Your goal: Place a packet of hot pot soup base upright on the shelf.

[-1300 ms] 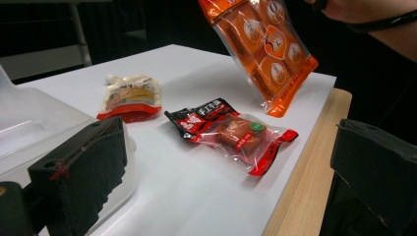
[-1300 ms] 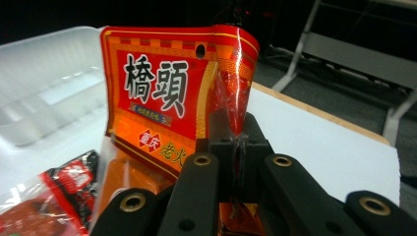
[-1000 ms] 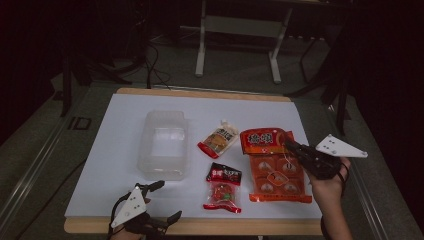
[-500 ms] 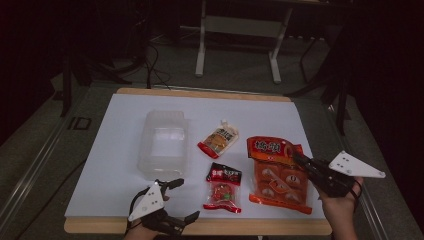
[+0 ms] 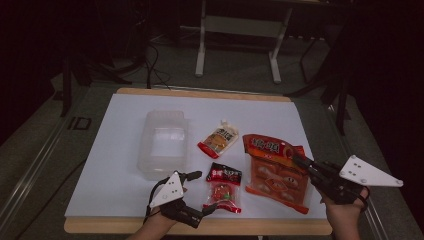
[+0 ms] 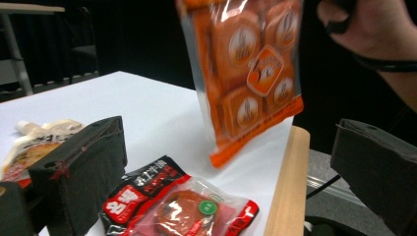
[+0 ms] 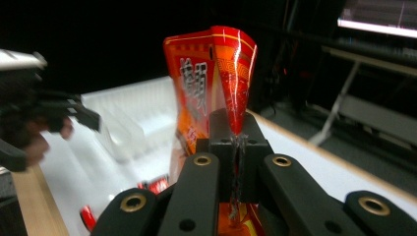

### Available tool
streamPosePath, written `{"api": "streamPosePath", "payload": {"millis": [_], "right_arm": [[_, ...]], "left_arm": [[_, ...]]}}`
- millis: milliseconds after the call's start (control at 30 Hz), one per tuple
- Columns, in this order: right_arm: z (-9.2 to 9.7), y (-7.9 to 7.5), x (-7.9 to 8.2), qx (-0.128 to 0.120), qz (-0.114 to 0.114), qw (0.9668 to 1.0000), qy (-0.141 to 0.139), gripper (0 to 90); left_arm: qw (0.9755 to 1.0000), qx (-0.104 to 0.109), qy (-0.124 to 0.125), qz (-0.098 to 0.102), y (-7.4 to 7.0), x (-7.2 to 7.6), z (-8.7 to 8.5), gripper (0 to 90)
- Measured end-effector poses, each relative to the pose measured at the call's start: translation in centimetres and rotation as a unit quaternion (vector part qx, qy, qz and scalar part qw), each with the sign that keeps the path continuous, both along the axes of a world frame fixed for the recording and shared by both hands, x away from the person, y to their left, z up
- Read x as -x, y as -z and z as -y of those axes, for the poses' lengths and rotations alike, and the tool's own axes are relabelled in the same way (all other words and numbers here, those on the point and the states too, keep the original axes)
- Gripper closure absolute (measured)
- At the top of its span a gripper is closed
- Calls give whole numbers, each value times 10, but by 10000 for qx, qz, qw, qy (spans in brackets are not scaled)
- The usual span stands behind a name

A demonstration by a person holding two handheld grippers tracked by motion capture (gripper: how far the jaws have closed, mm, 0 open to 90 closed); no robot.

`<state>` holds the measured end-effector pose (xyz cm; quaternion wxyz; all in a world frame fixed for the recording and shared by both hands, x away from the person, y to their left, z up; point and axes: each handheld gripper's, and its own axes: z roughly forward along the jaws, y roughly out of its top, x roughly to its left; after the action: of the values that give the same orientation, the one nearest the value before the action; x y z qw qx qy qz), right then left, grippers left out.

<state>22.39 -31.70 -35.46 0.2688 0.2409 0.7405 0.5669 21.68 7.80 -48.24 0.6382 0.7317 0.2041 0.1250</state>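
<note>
The right gripper [image 5: 300, 161] pinches the orange bag's [image 5: 272, 170] right edge, lifting it off the table's [image 5: 115, 150] right side; the bin [image 5: 164, 145] lies well left, nearer the open, empty left gripper [image 5: 202, 192].

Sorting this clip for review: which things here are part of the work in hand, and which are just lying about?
In hand: orange snack bag, pinched in the right gripper; left gripper, open.
Lying about: red-black packet, spouted pouch, clear plastic box.

The right gripper [image 5: 301, 162] now carries the orange pack [image 5: 274, 170] nearer the table's [image 5: 115, 165] front edge, tilted up off it; the left gripper [image 5: 204, 191] sits farther right.
</note>
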Motion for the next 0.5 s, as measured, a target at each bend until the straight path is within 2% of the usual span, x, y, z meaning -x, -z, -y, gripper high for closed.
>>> {"api": "streamPosePath", "payload": {"millis": [100, 133, 233, 333, 433, 500], "right_arm": [[-9, -15, 3, 17, 162, 9997, -197, 888], [-14, -22, 4, 61, 237, 9994, -235, 888], [-21, -28, 3, 89, 288, 9991, -313, 887], [-37, -35, 4, 40, 297, 9975, -634, 887], [-48, -37, 4, 72, 327, 9965, -771, 887], [-55, -37, 3, 16, 297, 9953, -924, 887]], "left_arm": [[9999, 20, -83, 69, -7, -3, -5, 10], [9998, 57, -128, 102, -15, -6, -9, 11], [9997, 114, -155, 125, -22, -8, -13, 10], [9994, 150, -204, 232, -37, -13, -19, 10], [9994, 142, -150, 276, -43, -16, -20, 11], [9995, 114, -12, 284, -48, -18, -20, 12]]}}
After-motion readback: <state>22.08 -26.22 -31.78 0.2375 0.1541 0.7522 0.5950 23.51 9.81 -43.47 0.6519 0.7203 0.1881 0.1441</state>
